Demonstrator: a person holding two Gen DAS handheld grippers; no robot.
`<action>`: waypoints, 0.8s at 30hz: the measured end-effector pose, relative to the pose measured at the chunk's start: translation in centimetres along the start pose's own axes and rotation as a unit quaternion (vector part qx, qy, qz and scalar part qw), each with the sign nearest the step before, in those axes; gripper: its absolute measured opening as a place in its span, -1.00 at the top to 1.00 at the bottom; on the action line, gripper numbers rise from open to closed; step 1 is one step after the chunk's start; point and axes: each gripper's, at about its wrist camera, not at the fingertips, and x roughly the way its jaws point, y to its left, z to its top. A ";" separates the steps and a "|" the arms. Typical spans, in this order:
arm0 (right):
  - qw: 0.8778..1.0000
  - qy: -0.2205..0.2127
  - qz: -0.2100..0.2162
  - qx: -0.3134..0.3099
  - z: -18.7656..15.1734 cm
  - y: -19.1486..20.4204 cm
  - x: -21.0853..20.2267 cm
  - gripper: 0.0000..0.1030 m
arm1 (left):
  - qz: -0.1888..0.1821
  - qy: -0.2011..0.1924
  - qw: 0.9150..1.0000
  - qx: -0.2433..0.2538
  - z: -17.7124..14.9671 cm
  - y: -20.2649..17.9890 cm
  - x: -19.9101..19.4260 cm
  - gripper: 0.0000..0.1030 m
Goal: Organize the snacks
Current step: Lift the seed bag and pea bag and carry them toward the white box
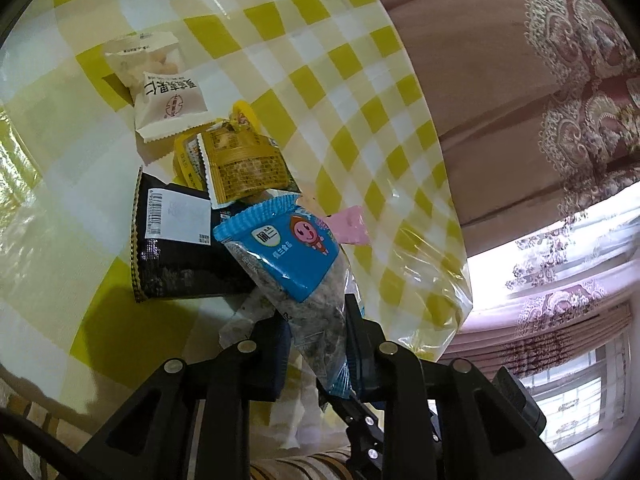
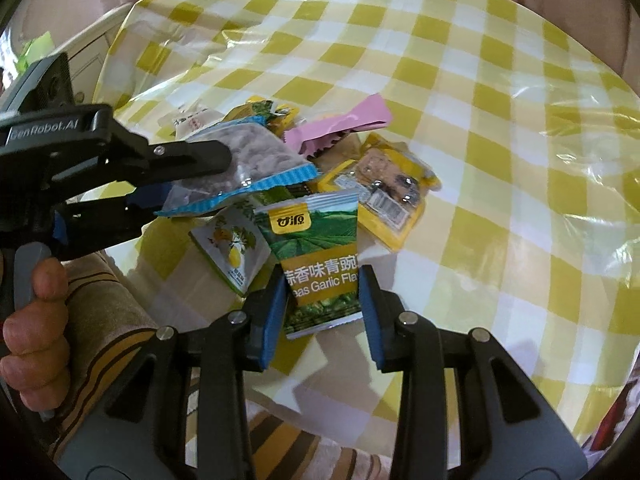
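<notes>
So both grippers are busy over the yellow-and-white checked tablecloth (image 2: 460, 80); the left gripper (image 1: 316, 320) is pinching a blue-topped clear snack packet (image 1: 296, 256) by its lower end, packet sticking up and forward between the pads; from the right wrist view that same packet (image 2: 248, 156) hangs out of the left gripper (image 2: 192, 176) just above the pile, and a person's hand (image 2: 36, 320) is wrapped round the handle at the left edge. The right gripper (image 2: 322, 296) has its blue pads pressed on both sides of a green garlic-pea packet (image 2: 316, 256), which looks lifted a bit off the cloth, though that's hard to call for sure. Rest of the snacks sit bunched mid-table: a pale lemon-print packet (image 2: 232, 248) just left of the green one; a yellow packet (image 2: 388, 188) off to its right; a pink wrapper (image 2: 340, 124) behind; the left view also shows a black packet with a barcode label (image 1: 172, 240), a yellow-brown packet (image 1: 244, 164) touching it, and a white packet (image 1: 168, 100) further back.
</notes>
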 end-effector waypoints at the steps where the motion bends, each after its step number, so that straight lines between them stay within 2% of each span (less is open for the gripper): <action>1: 1.000 -0.002 -0.001 0.005 -0.2 -0.1 -0.3 0.23 | 0.000 -0.001 1.000 0.003 -0.1 -0.2 -0.1 0.52; 13: 0.998 -0.011 -0.024 0.061 -2.2 -2.4 -3.6 0.24 | 0.036 -0.001 0.996 0.086 -2.3 -3.4 -0.8 0.52; 24: 0.993 -0.019 -0.041 0.111 -5.1 -5.1 -6.7 0.24 | 0.030 0.037 0.989 0.138 -6.3 -6.4 0.3 0.52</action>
